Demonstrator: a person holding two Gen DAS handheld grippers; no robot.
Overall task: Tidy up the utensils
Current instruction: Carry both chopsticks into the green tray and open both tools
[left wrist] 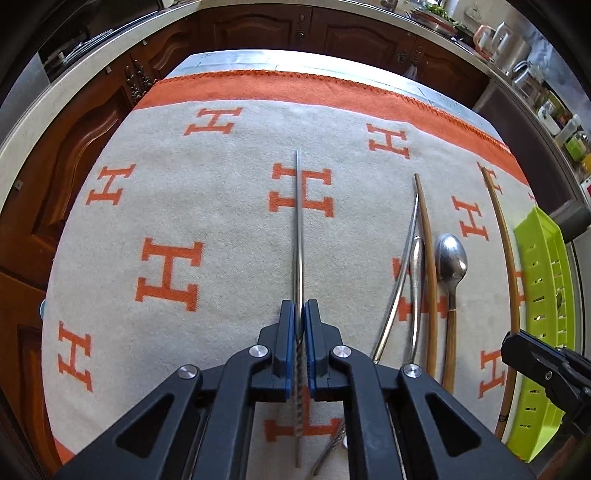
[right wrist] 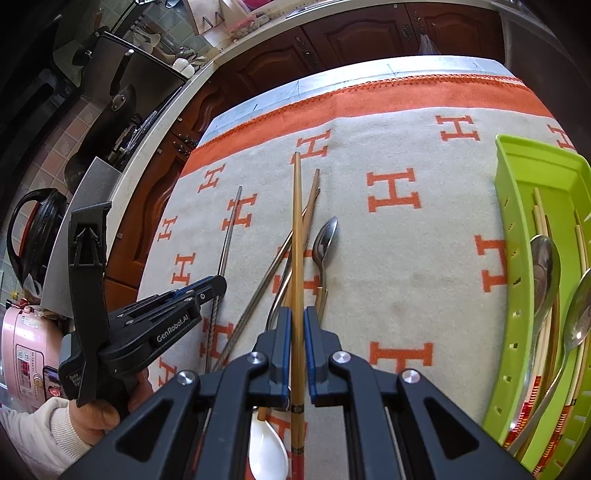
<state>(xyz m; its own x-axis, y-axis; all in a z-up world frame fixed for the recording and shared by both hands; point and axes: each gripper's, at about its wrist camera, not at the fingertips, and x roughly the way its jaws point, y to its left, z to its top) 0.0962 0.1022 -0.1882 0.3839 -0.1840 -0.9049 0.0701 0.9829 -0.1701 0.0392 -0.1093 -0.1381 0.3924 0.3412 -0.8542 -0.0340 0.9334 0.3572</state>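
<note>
My left gripper (left wrist: 299, 308) is shut on a metal chopstick (left wrist: 298, 221) that points away along the cloth; it also shows in the right wrist view (right wrist: 229, 229). My right gripper (right wrist: 297, 314) is shut on a wooden chopstick (right wrist: 296, 229), seen in the left wrist view (left wrist: 508, 258) beside the green tray. Between them lie a metal chopstick (left wrist: 400, 280), a brown chopstick (left wrist: 428, 266), a metal spoon (left wrist: 451, 258) with a wooden handle and another metal utensil (left wrist: 416, 288). The green tray (right wrist: 517, 229) at the right holds spoons (right wrist: 545, 273) and chopsticks.
An orange-bordered cloth with H marks (left wrist: 170, 273) covers the table. A white spoon (right wrist: 266, 454) lies under my right gripper. Wooden cabinets (left wrist: 258, 29) and a counter with kitchenware (left wrist: 517, 48) stand beyond the table. A pink cooker (right wrist: 26, 354) sits at the left.
</note>
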